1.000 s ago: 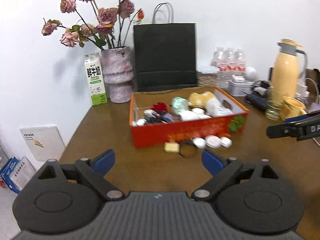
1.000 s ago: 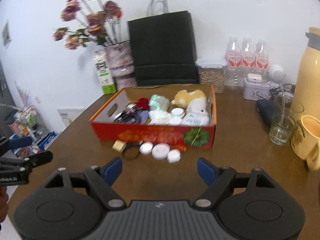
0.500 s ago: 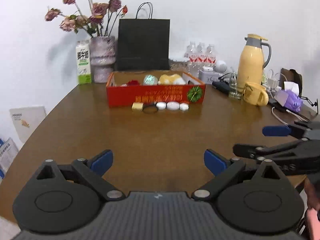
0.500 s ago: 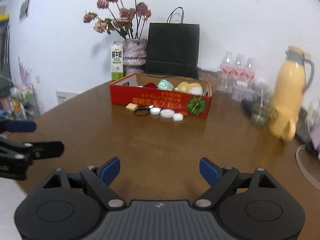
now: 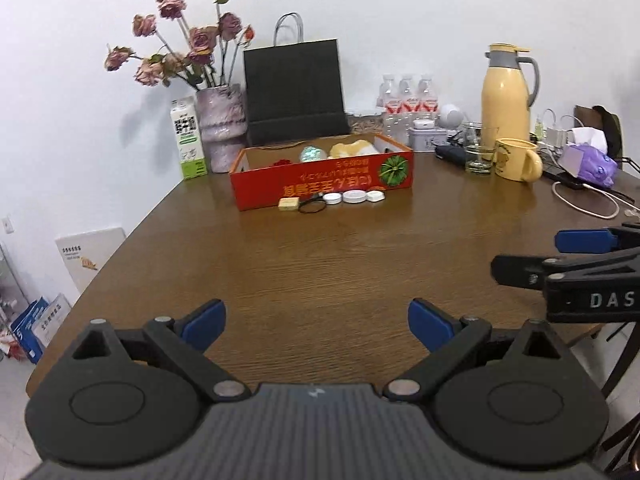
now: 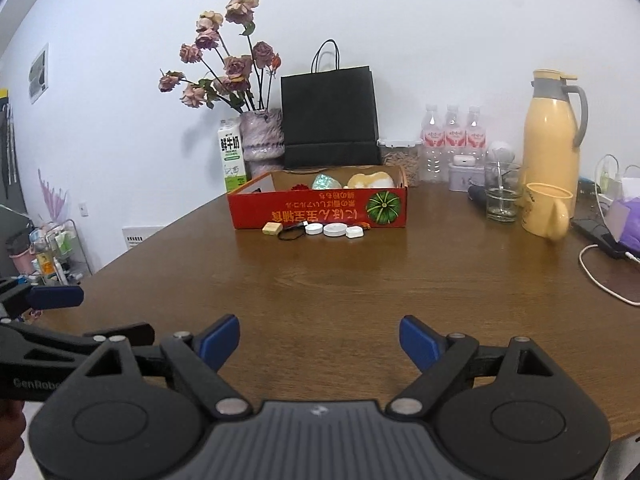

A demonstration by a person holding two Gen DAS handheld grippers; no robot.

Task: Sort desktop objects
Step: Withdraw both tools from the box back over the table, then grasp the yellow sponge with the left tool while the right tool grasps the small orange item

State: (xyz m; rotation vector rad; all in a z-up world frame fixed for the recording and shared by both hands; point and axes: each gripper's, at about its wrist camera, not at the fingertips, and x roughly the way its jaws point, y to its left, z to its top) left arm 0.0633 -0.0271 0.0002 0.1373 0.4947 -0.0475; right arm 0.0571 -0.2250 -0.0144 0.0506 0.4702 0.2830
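At the bottom of the left wrist view the left gripper (image 5: 316, 322) has its jaws wide apart with nothing between them, low over the bare near part of the brown table (image 5: 340, 264). Far up in the middle of the frame sits the red box (image 5: 324, 184), and just in front of it lies a row of small things: a tan block (image 5: 289, 203), a black ring (image 5: 312, 208) and three white round cases (image 5: 354, 197). The right gripper (image 5: 524, 254) pokes in at the right edge. In the right wrist view the right gripper (image 6: 320, 338) also has its jaws wide apart, having just opened a bit more, and holds nothing. The same row lies in the middle of the frame, touching or just beside the box front. To do this well, I think one gripper should go in slowly and low, pick one small thing at the end of the row, and squeeze only that one, so the others do not get pushed.
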